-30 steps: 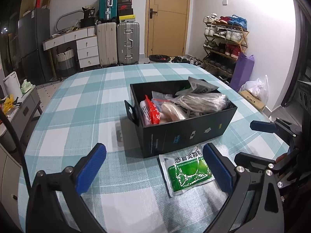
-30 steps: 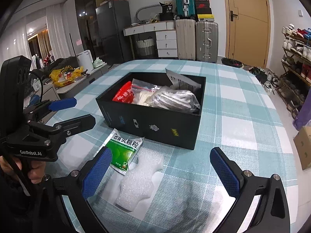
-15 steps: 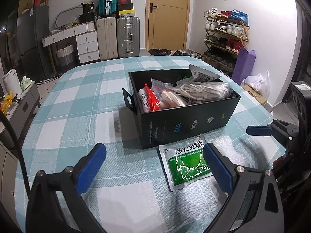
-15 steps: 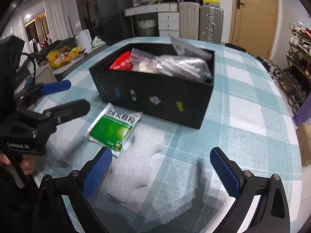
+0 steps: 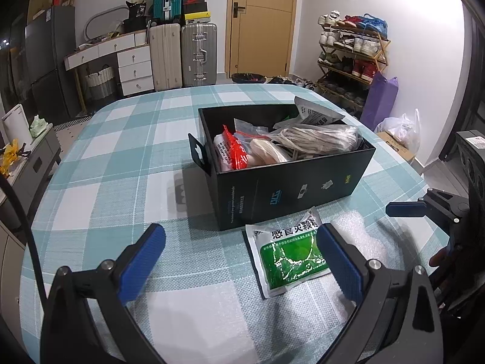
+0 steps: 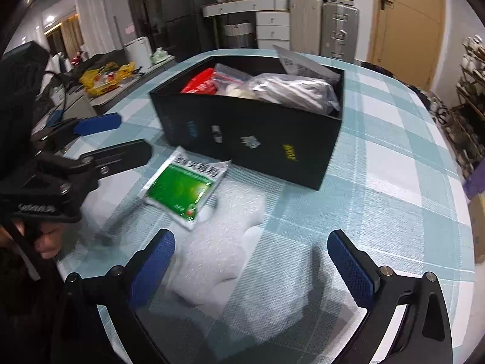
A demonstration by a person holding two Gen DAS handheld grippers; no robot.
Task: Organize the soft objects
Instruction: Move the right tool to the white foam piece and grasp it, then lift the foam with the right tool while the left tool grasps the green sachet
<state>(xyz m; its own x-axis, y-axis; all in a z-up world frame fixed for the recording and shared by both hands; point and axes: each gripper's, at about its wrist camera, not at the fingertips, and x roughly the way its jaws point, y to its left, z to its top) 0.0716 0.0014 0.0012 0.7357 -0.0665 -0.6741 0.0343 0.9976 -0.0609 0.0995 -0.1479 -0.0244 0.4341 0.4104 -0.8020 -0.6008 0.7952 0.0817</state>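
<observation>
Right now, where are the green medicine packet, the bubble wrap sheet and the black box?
green medicine packet (image 5: 289,257), left wrist view, on its green printed centre.
bubble wrap sheet (image 6: 218,242), right wrist view, on its middle.
black box (image 6: 254,139), right wrist view, on its near side wall.

The tall-walled black cardboard box (image 5: 291,179), heaped with bagged items, blocks the middle of the teal-and-white checked tablecloth (image 5: 121,157). A green-and-white foil sachet (image 6: 182,188) lies just before its wall, overlapping a white bubble-wrap sheet (image 6: 218,242). Bare cloth stretches left and right of the box
</observation>
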